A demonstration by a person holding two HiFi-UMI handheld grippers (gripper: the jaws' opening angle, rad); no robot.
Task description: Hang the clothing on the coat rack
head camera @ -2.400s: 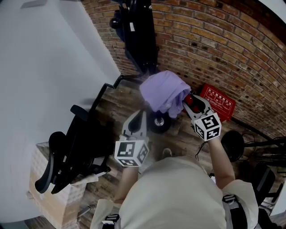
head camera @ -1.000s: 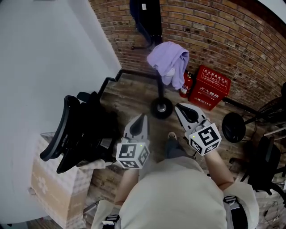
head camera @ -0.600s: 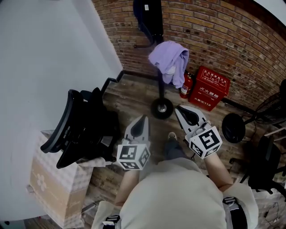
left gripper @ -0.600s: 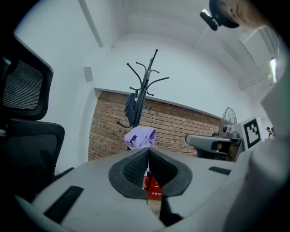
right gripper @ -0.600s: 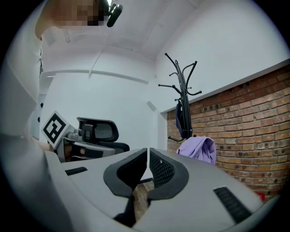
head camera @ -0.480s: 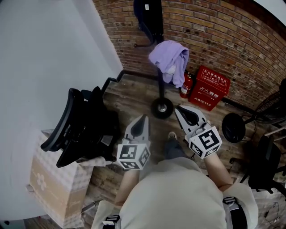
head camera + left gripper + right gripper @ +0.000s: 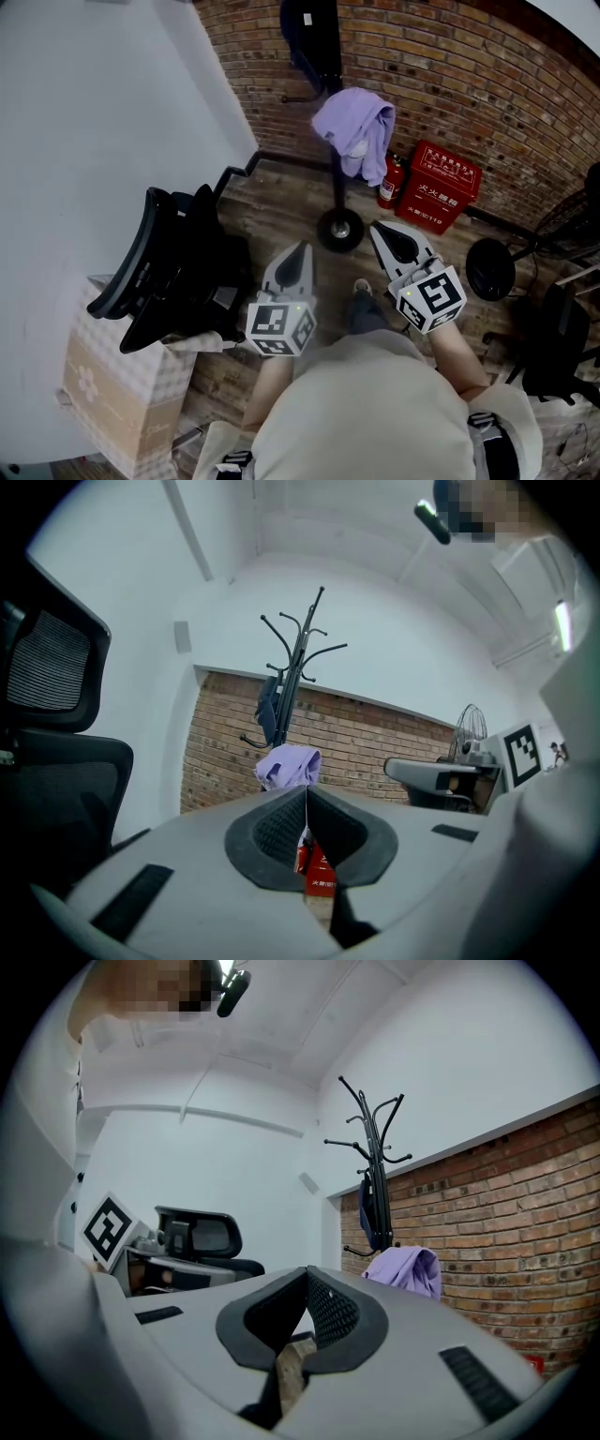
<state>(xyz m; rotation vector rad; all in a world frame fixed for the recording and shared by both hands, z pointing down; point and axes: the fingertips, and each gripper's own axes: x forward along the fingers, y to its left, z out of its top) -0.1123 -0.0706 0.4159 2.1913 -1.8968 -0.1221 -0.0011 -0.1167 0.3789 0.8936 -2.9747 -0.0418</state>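
At the left a pale cardboard box (image 7: 103,394) stands against the smooth white wall (image 7: 94,122). A black mesh-backed office chair (image 7: 164,267) stands beside it on the worn wooden plank floor (image 7: 281,211). The left gripper (image 7: 302,247), grey plastic with ribbed black pads, points level toward the rack, and its fingers are pressed together with nothing between them. Ahead of it the black metal coat rack (image 7: 339,229) rises on a thin pole from a round disc base, close to the rough red brick wall (image 7: 450,84). The lilac soft-cloth garment (image 7: 354,120) hangs bunched and folded low on the rack, below a dark blue garment (image 7: 309,33) higher up the pole. Just right of the pole stand a small red fire extinguisher (image 7: 388,183) and a red rectangular box (image 7: 441,185). The right gripper (image 7: 379,229) has just been closing its fingers, which meet on nothing. Open floor lies between both grippers and the rack's base, and a black disc-shaped base (image 7: 490,269) sits at the right
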